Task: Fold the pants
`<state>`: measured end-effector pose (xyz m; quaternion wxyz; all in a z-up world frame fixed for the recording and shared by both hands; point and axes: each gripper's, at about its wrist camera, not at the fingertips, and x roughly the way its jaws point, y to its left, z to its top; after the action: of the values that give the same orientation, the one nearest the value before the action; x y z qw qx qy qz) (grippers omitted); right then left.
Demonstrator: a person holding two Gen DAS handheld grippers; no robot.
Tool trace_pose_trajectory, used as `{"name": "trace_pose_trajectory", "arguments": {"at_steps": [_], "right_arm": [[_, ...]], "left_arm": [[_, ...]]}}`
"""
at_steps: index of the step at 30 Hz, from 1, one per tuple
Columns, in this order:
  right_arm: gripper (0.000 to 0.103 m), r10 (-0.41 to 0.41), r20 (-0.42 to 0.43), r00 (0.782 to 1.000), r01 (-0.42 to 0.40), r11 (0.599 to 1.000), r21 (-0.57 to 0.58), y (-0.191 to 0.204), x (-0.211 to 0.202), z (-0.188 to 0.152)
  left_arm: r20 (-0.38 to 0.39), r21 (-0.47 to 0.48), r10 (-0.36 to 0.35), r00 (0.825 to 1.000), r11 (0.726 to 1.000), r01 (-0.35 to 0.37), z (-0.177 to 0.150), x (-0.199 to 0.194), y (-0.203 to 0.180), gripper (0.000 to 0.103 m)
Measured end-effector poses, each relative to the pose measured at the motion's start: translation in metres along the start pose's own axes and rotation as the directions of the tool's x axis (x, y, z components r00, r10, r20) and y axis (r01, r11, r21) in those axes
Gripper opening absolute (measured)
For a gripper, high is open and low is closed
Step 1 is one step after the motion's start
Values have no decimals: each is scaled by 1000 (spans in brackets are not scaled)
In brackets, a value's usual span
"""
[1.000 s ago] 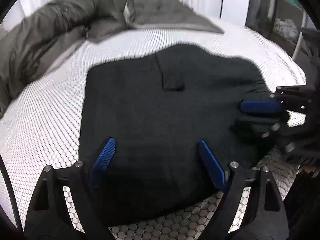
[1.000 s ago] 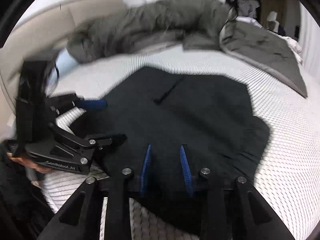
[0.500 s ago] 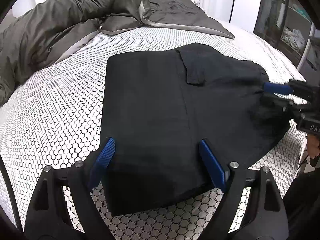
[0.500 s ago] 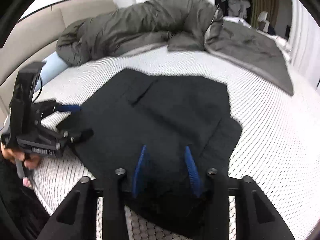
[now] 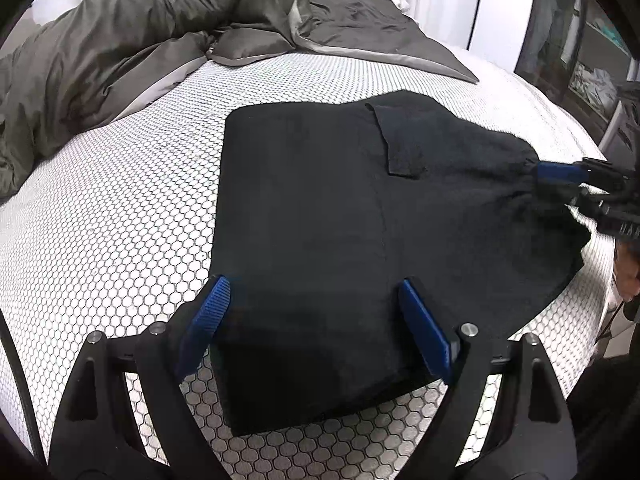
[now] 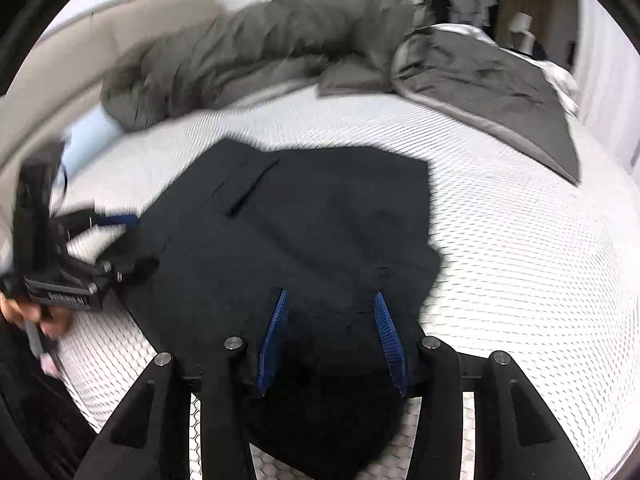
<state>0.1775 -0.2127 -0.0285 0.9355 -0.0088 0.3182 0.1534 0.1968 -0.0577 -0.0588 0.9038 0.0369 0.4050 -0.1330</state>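
Black folded pants [image 5: 320, 200] lie flat on the white honeycomb mattress [image 5: 100, 220], a back pocket facing up. My left gripper [image 5: 316, 312] stands open over their near corner, its blue pads wide apart and not pressing the cloth. My right gripper [image 6: 330, 332] is opening over the pants [image 6: 312, 220]; dark cloth lies between its blue pads, and they do not press it. In the left wrist view the right gripper [image 5: 556, 186] sits at the pants' right edge, where the cloth draws to a point. The right wrist view shows the left gripper [image 6: 132, 244] at the pants' left edge.
A rumpled grey duvet [image 5: 140, 40] is heaped along the far side of the bed. A light blue pillow [image 6: 88, 136] lies by the beige headboard [image 6: 60, 72]. A hand [image 6: 24, 312] holds the left gripper's handle. Shelves [image 5: 592, 60] stand beyond the bed's right edge.
The right gripper's pads have spread apart. Both grippers have drawn back toward the pants' near edges, and the pants now lie further out in both views.
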Motion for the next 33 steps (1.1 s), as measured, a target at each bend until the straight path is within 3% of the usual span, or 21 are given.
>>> {"name": "trace_pose_trajectory", "arguments": {"at_steps": [4,8,10,11,14,17,20,22,24,26,29,31,33], "right_arm": [[51,32,50,998,-42,977,210,-50,-10,2],[51,128,75,989,-146,930,337,-73,5,9],[50,147,72,987,-163,923,347,-74,19,16],[38,126,43,991,-133,931,339,-72,29,18],[30,89,20,996,-90,947,309,-65,36,20],[30,97,78,992,-116,949,294,-66,27,22],[30,39,-8,999,-35,953,300,-77,51,15],[36,60,-38,997,-44,941,337,-82,61,12],[51,61,-14,998,-52,935,350,-83,50,17],[52,58,31,998,-65,933,353,-84,35,21],[51,9,92,996,-42,933,358,-83,19,26],[43,3,105,994,-38,940,339,-77,21,28],[25,-32,66,997,10,950,311,-70,37,31]], "left_arm": [[42,-39,-53,998,998,55,17,-12,-2,85],[65,-5,-11,998,1000,11,55,-5,-11,85],[50,-26,-11,999,1000,12,74,10,-9,85],[27,-37,-10,1000,999,11,81,18,-8,85],[-46,-78,40,998,996,-44,94,42,0,85],[-85,-156,75,994,984,-88,94,60,19,86],[-102,-241,67,993,966,-90,92,70,38,87],[-109,-266,49,993,961,-76,91,71,44,87],[-97,-254,64,993,963,-87,92,64,43,86],[-66,-238,76,995,967,-90,92,54,37,86],[23,-220,43,999,975,-37,97,37,24,86],[74,-188,4,997,982,10,100,30,10,86],[83,-138,-24,996,990,35,100,31,-11,86]]}}
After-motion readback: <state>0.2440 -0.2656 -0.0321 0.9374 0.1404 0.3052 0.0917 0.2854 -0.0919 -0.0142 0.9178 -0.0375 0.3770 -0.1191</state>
